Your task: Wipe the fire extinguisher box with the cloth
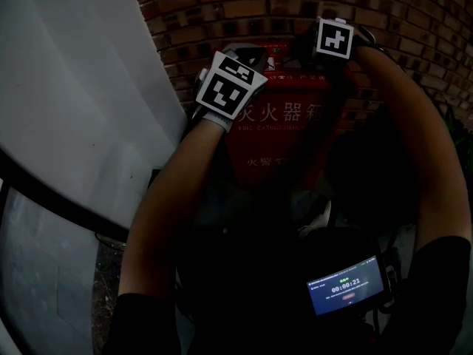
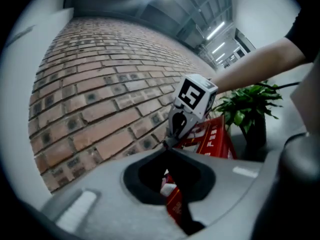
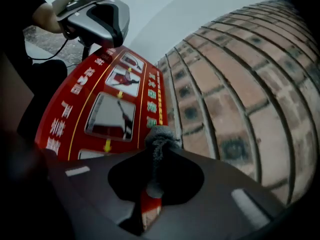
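Furthest left is a smooth pale grey panel (image 1: 74, 87), curved and matte, running up beside the wall. Next to it my left gripper (image 2: 167, 145) hangs over the near-left corner of the fire extinguisher box (image 1: 277, 135). Its jaws are pressed together at the tips with nothing pinched, so I judge it is only steadying or waiting. The box is a red, hard-edged cabinet standing against the brick wall (image 1: 244, 6). Its glossy sloped top carries printed instruction panels and yellow lines, and its front has pale lettering. Moving right, my right gripper (image 3: 159, 134) has its jaws clamped on the cloth (image 3: 159, 149), a dark grey, nubbly bunch of towelling that pokes out just past the tips. The cloth sits at the top of the box, at the edge nearest the wall, but I cannot tell whether the fabric is pressing on the paint. I see no streaks or damp sheen anywhere, so I judge the wiping is at its start. The whole top and the front face look left to do. The bricks on the right are rough, with recessed mortar. A leafy potted plant (image 2: 247, 109) stands beyond the box.
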{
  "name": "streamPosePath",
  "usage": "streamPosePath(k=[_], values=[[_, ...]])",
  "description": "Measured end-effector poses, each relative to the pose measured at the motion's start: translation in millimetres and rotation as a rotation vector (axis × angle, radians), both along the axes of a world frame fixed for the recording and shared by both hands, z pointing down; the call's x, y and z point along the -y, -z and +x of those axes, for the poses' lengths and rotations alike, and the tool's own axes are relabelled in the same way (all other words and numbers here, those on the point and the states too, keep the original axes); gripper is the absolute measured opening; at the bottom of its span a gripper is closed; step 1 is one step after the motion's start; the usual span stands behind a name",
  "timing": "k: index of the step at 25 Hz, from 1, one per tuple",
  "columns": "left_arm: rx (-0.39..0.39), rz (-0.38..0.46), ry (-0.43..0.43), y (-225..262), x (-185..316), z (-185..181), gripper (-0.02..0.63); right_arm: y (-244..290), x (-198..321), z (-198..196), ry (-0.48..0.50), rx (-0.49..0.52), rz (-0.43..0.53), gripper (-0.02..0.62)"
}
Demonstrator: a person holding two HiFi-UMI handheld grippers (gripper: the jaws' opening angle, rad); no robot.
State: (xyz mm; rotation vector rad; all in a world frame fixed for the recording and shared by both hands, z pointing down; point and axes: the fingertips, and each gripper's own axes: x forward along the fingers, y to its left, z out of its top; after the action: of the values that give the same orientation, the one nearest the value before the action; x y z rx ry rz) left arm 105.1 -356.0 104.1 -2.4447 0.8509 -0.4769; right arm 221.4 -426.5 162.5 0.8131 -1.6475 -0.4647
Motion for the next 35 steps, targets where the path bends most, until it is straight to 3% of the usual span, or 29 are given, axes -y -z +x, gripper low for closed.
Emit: streamPosePath(k=[6,10,14,18,22,28,35], values=[[0.032,0.004,-0.032,-4,-16,44,0.003,4,-20,66,-0.052,-0.079,0.045,0.023],[0.033,0.002,-0.030,-3,-22,46,0.003,14,-29,70,-0.010,-0.178,0.078,0.025],[0.033,0.027,-0.014,4,-27,29,0.003,38,-34,62,-0.038,-0.116,0.124,0.026],[0.057,0.070,0.024,3,-25,-3,0.003,63,-36,1,0.055,-0.044,0.170,0.026],[0.017,0.044,0.067,1,-16,-43,0.003,66,-31,-76,0.172,-0.058,0.180,0.026],[0.024,0.044,0.141,-5,1,-108,0.003,55,-16,-167,0.277,-0.059,0.162,0.026],[-0.044,0.007,0.160,-9,9,-147,0.003,19,5,-234,0.322,-0.089,0.084,0.026]])
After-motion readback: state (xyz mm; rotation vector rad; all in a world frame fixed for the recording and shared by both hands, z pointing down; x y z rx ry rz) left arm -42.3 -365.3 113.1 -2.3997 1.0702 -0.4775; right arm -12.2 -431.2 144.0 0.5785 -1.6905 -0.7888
